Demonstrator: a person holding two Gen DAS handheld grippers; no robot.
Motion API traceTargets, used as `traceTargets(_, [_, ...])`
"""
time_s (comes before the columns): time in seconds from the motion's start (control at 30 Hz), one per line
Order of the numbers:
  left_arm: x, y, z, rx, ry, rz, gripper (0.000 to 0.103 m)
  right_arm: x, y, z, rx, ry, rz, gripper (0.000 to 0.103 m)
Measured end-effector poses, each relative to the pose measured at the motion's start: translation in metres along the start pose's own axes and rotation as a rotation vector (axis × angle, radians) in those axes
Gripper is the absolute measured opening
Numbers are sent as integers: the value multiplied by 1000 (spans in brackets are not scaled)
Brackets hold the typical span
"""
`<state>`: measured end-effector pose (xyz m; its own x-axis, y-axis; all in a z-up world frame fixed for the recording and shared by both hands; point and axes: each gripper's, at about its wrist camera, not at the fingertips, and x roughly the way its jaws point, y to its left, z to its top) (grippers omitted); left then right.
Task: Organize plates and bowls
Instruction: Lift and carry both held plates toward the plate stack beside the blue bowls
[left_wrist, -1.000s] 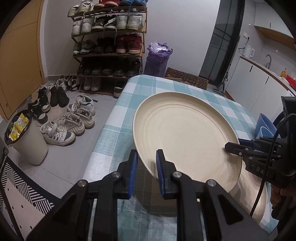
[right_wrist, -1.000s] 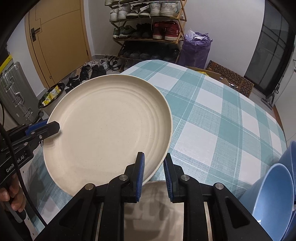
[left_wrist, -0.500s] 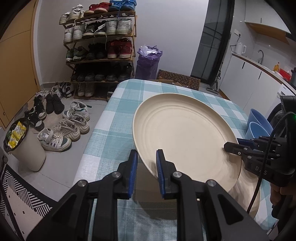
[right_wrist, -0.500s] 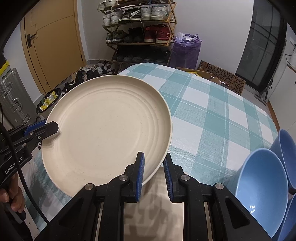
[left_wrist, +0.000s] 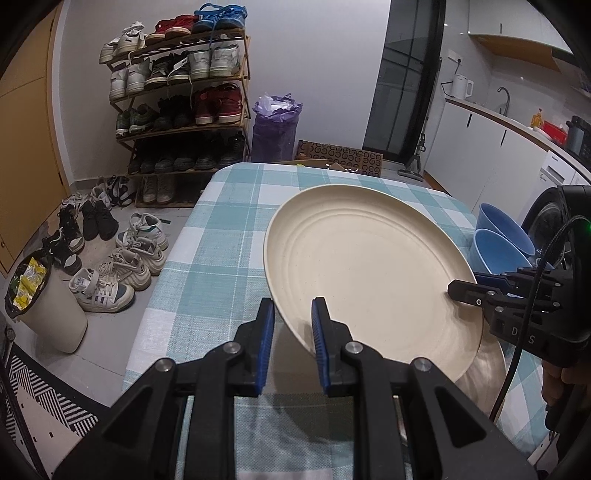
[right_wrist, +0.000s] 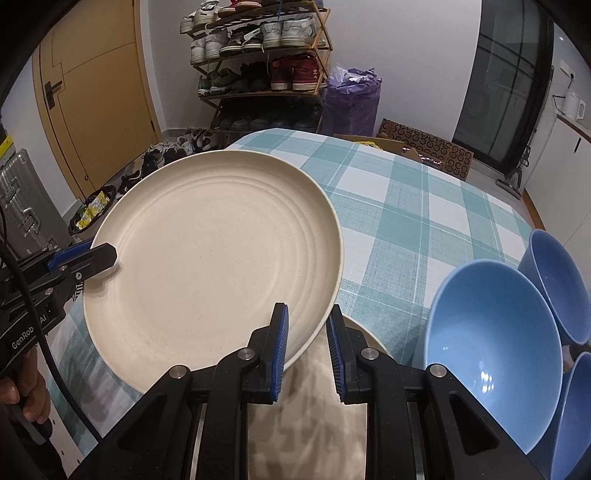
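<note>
A large cream plate (left_wrist: 369, 269) (right_wrist: 218, 251) is held tilted above the checked table. My left gripper (left_wrist: 293, 343) is shut on its near-left rim; it also shows at the left of the right wrist view (right_wrist: 107, 258). My right gripper (right_wrist: 307, 347) is shut on the opposite rim; it also shows at the right of the left wrist view (left_wrist: 461, 290). A second cream plate (right_wrist: 321, 398) (left_wrist: 487, 369) lies on the table under the held one. Three blue bowls (right_wrist: 491, 332) stand at the right, two of them in the left wrist view (left_wrist: 498, 251).
The table with a teal checked cloth (left_wrist: 229, 236) (right_wrist: 406, 192) extends ahead. Beyond it are a shoe rack (left_wrist: 181, 107), loose shoes on the floor (left_wrist: 122, 262), a purple bag (left_wrist: 275, 125), a white bin (left_wrist: 44, 306) and kitchen cabinets (left_wrist: 498, 158).
Both grippers have lifted the cream plate higher above the table and the lower plate. More of the blue bowls has come into view.
</note>
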<state>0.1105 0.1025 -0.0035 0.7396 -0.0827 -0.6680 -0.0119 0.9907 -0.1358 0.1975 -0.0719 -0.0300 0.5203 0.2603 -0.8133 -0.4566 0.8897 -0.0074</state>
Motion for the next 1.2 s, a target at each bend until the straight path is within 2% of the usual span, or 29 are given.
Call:
traceTargets(0.73, [-14, -39, -20, 83, 4, -18, 19, -34, -21, -44, 56, -16, -20, 21])
traceTargets(1.2, [-10, -54, -35, 110, 40, -31, 19, -41, -29, -69, 73, -3, -34, 21])
